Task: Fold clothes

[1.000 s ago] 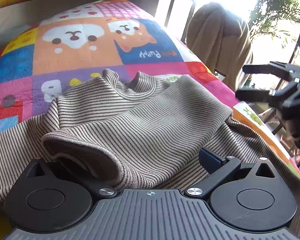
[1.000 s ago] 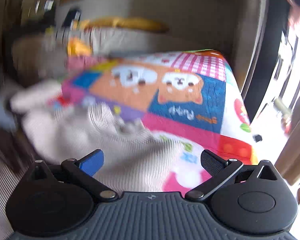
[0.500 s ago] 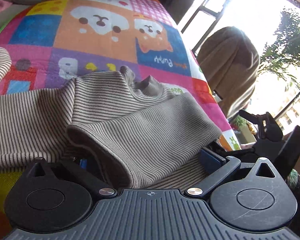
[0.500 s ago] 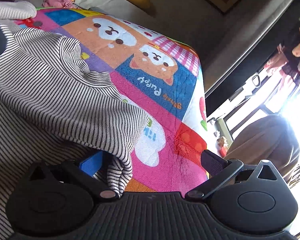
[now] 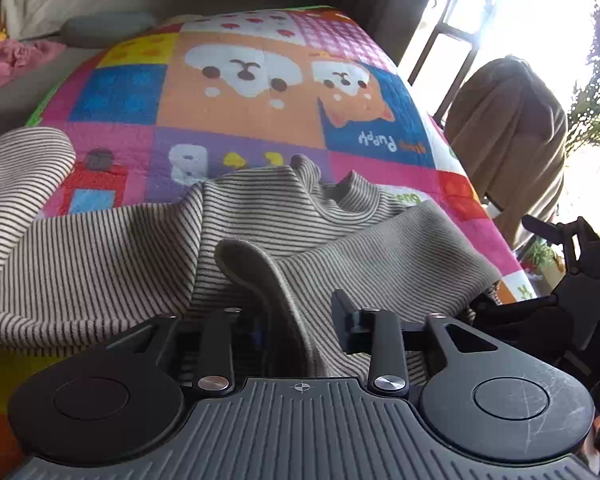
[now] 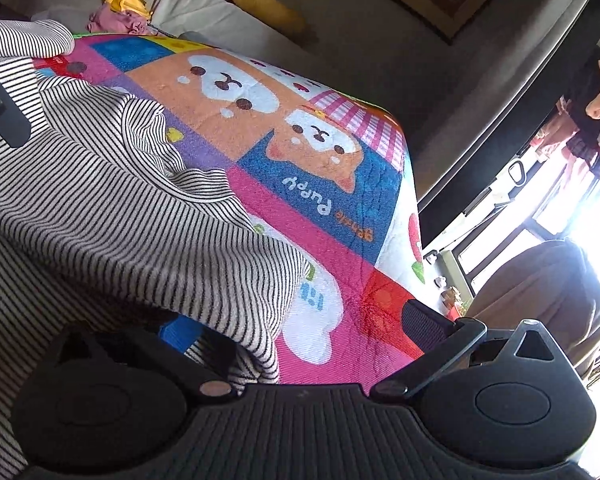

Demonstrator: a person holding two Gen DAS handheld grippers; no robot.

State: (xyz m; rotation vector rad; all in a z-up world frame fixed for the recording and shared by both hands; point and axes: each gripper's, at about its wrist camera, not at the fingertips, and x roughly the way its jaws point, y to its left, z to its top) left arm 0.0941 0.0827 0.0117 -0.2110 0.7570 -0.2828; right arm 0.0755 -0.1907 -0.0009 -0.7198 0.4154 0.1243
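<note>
A brown-and-cream striped sweater (image 5: 112,248) lies spread on a colourful cartoon quilt (image 5: 236,92). Its collar (image 5: 332,188) points away from me. My left gripper (image 5: 296,320) has closed in on a raised fold of the sweater's near edge (image 5: 260,272), which stands between its fingers. My right gripper (image 6: 300,328) is open; its left finger is under the sweater's folded edge (image 6: 236,280) and its right finger (image 6: 424,320) is over the bare quilt (image 6: 340,220). The right gripper also shows at the right edge of the left wrist view (image 5: 568,280).
A chair draped in tan cloth (image 5: 512,140) stands by the bright window right of the bed. Pillows and pink and yellow clothes (image 6: 124,8) lie at the bed's head. The quilt's right edge (image 6: 416,240) drops off close to my right gripper.
My left gripper's fingers have closed from wide open onto the sweater fold. My right gripper swung in from the side and settled at the sweater's right edge, still open.
</note>
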